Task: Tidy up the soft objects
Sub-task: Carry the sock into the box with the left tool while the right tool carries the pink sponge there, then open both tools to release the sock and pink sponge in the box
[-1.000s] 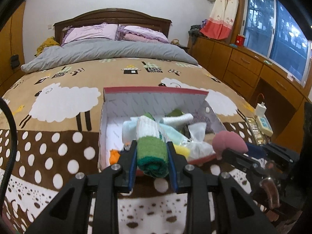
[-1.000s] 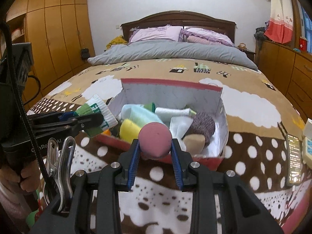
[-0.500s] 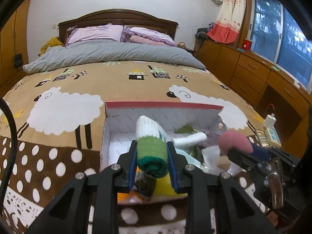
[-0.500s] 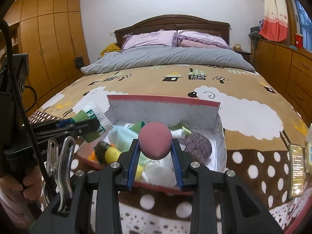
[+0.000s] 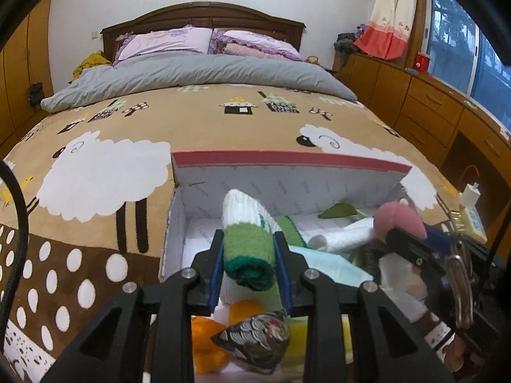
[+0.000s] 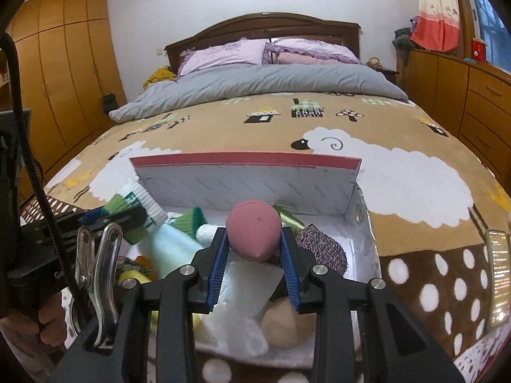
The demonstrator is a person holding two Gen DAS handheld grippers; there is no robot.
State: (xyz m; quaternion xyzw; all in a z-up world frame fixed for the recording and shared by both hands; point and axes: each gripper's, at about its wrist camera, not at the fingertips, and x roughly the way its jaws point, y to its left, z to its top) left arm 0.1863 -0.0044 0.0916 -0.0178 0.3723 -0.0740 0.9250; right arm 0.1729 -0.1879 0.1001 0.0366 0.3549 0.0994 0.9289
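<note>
Here, my left gripper (image 5: 249, 261) had its jaws pinching a rolled green-and-white sock (image 5: 247, 239), held above the near-left part of the open box (image 5: 287, 177). My right gripper (image 6: 254, 257) had its jaws pressed on a pink egg-shaped sponge (image 6: 254, 233), poised over the middle of the same box. The box sat on the bed (image 6: 415, 178), on a brown blanket with sheep and white dots, its red-edged lid standing up at the far side. Inside lay a pale blue cloth (image 6: 172, 249), a speckled knit piece (image 6: 322, 250), a beige round sponge (image 6: 287, 325), a white cloth (image 6: 246, 287) and something orange (image 5: 207, 341). A phone (image 6: 498, 274) lay on the blanket, to the right of the box.
</note>
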